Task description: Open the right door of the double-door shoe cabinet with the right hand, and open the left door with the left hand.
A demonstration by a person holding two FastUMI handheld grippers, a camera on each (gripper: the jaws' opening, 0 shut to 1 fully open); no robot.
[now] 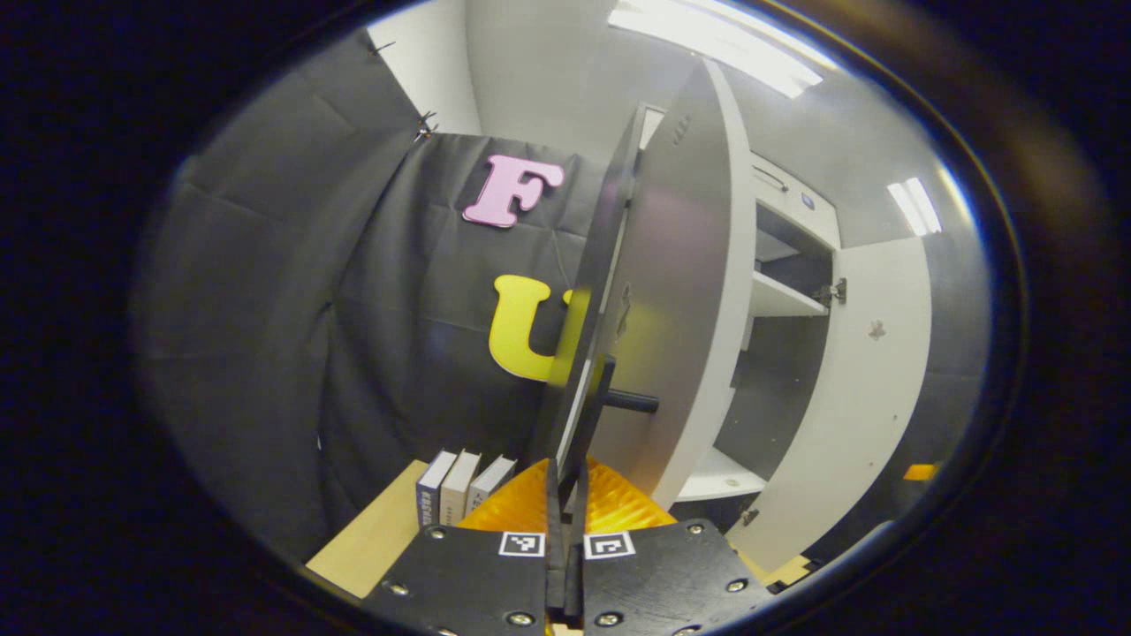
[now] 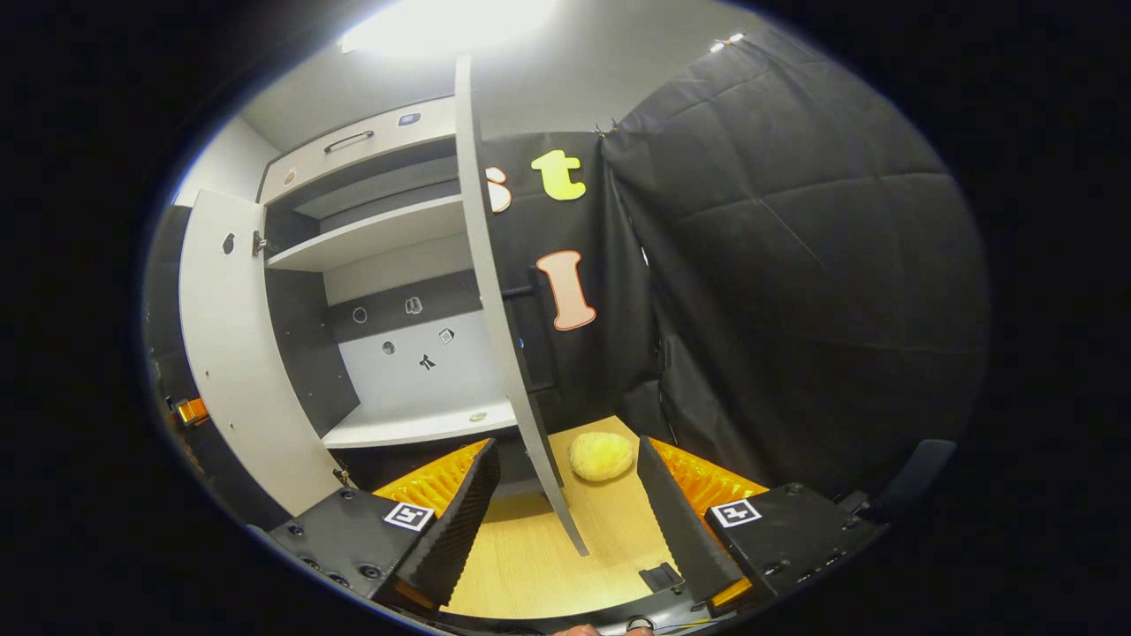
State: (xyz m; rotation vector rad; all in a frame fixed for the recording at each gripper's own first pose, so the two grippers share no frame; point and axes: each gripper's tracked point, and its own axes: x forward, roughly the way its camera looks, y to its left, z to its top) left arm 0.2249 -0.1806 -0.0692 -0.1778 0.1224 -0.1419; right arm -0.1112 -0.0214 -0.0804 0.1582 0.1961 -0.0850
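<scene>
while the left tongs (image 1: pixel 565 508) sit pinched together with the lower edge of the left door (image 1: pixel 680 291) caught between their fingers, that door stands swung out, seen nearly edge-on and rising straight ahead of them. its dark bar handle (image 1: pixel 629 401) sticks out to the right just above the fingertips. beyond the door to the right of the left tongs, the shoe cabinet (image 1: pixel 782 300) shows its white shelves and dark inner walls, and farther right the right door (image 1: pixel 861 389) hangs wide open with a hinge at its upper edge. down to the left of the left tongs, three books (image 1: pixel 461 484) stand upright on the pale wooden tabletop (image 1: pixel 371 543).

in the right gripper view, the right tongs (image 2: pixel 565 495) are spread wide and hold nothing; the right door (image 2: pixel 495 291) stands edge-on between the two fingers, its lower corner reaching down into the gap, and whether it touches either finger i cannot tell. left of these tongs the cabinet interior (image 2: pixel 398 353) lies exposed, with shelves and small marks on its back panel, and the left door (image 2: pixel 239 353) stands open at the far left. just ahead of the right finger, a yellow fuzzy ball (image 2: pixel 601 456) rests on the tabletop (image 2: pixel 539 556).
</scene>
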